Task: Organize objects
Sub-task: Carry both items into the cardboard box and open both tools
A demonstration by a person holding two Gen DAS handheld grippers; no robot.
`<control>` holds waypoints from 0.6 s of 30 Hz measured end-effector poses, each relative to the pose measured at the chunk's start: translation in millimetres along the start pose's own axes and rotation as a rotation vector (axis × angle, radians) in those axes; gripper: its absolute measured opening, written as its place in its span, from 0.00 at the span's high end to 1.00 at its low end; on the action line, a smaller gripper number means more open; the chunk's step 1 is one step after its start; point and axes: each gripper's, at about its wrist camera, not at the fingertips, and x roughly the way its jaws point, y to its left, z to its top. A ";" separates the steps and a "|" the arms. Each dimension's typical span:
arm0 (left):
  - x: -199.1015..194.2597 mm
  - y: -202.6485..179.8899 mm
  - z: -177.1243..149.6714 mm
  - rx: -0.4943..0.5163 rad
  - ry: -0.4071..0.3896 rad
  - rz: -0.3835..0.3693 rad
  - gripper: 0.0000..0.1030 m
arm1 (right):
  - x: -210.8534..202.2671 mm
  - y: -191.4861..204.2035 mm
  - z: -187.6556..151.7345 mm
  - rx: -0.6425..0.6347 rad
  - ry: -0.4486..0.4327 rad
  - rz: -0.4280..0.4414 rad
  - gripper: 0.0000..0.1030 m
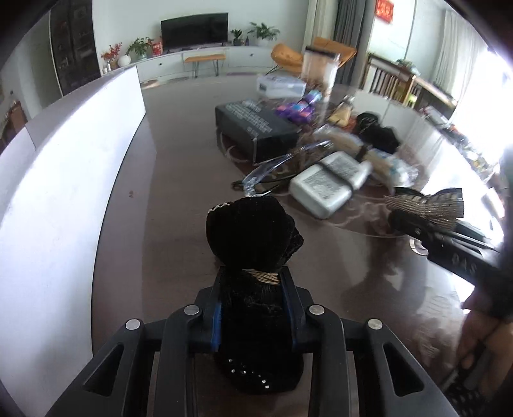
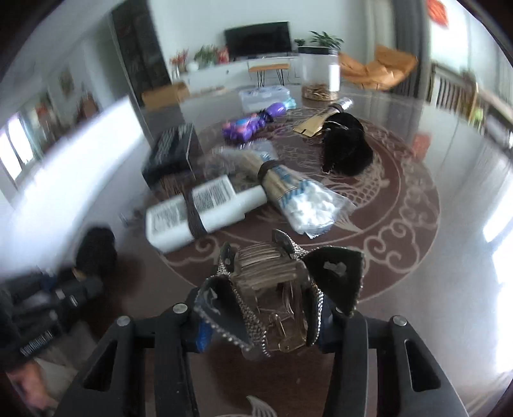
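A home living room: a TV (image 1: 194, 29) on a low cabinet (image 1: 205, 61) at twelve o'clock, houseplants (image 1: 263, 32), an orange chair (image 2: 378, 69), curtains (image 1: 348, 22).

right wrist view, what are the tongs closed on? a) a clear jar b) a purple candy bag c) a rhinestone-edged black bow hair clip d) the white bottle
c: the right tongs press on the rhinestone-edged black bow hair clip, while the purple bag, white bottle and clear jar lie farther off on the table.
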 end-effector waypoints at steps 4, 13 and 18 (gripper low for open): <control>-34.2 -0.2 -6.3 -0.007 -0.048 -0.067 0.72 | -23.0 -20.4 -6.5 0.125 -0.047 0.126 0.55; -128.0 59.4 9.1 -0.122 -0.140 -0.165 0.71 | -71.1 62.4 16.3 0.055 -0.052 0.288 0.55; -167.3 150.7 15.4 -0.219 -0.171 -0.007 0.71 | -85.8 185.8 41.6 -0.126 -0.035 0.463 0.55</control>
